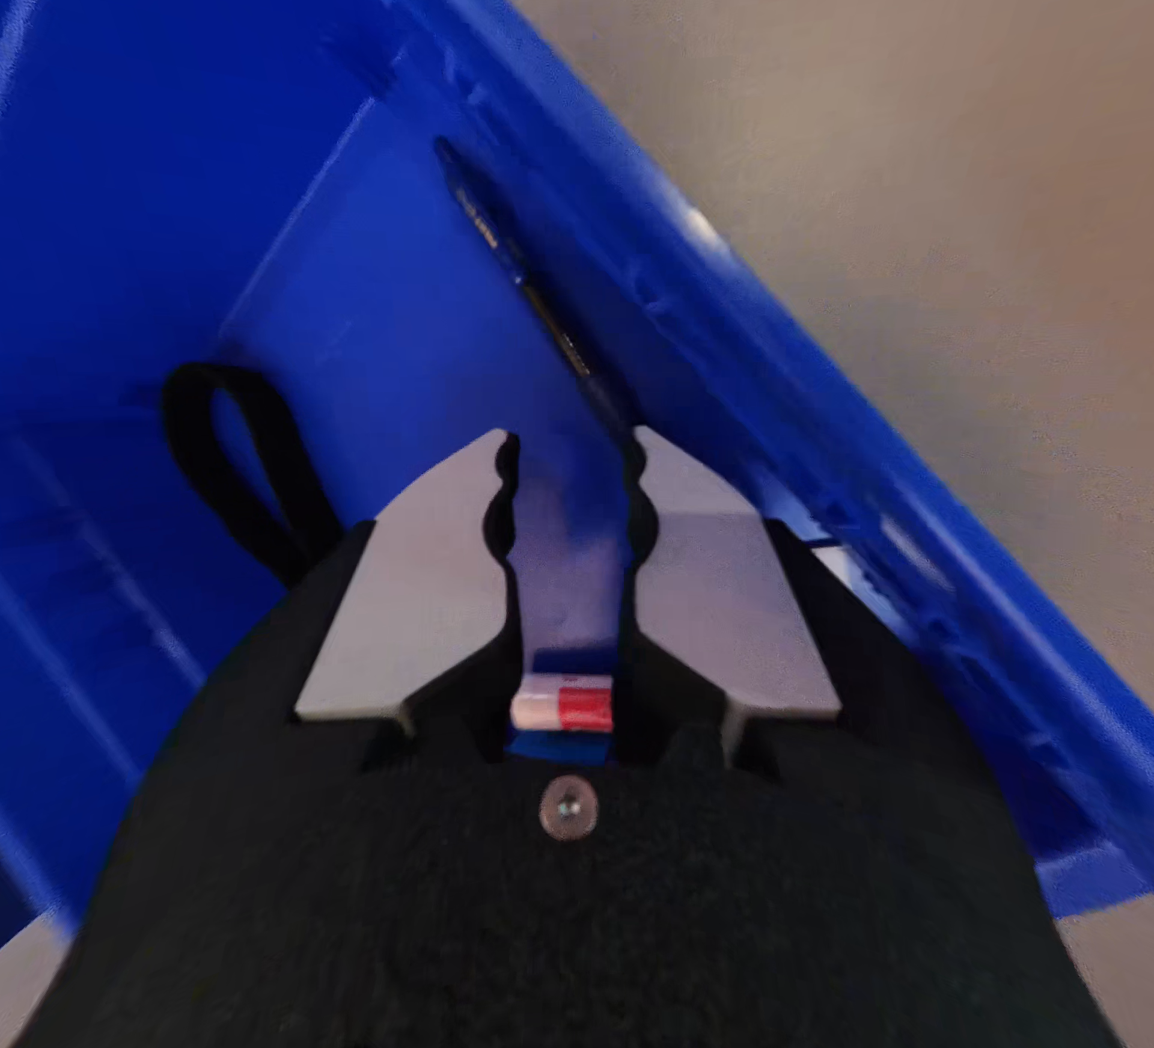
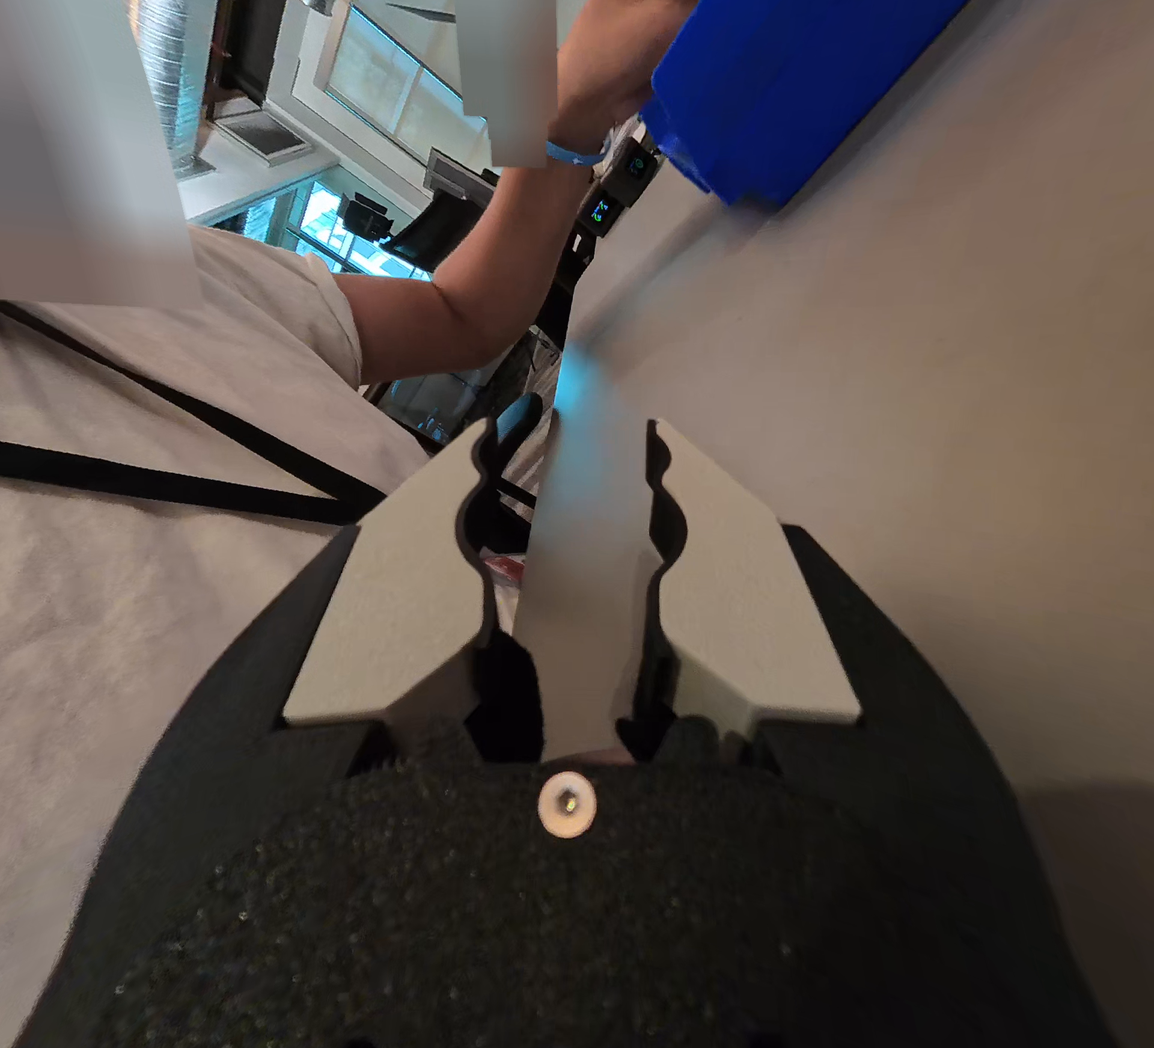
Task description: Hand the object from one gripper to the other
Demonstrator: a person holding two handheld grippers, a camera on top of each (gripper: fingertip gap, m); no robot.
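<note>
The left gripper (image 1: 571,443) reaches into a blue bin (image 1: 187,156), its two grey fingers (image 1: 437,549) parted with a clear gap between the black wavy pads and nothing clamped between them. A dark blue pen (image 1: 518,268) lies on the bin's floor along the foot of the far wall, slanting away from the fingertips; its near end passes just behind the tip of the finger on the right of the view — whether it touches the pad cannot be told, since the frame is blurred there. The pen sits off to that side rather than in the gap. A black strap loop (image 1: 243,456) lies in the bin on the other side of the fingers. Deep in the throat of the gripper a small white-and-red piece (image 1: 562,705) shows. Beyond the bin's rim is a beige tabletop (image 1: 905,112). In the right wrist view the right gripper (image 2: 571,431) is held sideways above the same tabletop (image 2: 905,456), fingers (image 2: 406,581) spread apart and holding nothing — it is well away from the blue bin (image 2: 812,50). A person's forearm (image 2: 499,268) with a blue wristband (image 2: 571,156) stretches towards the bin's near corner.
</note>
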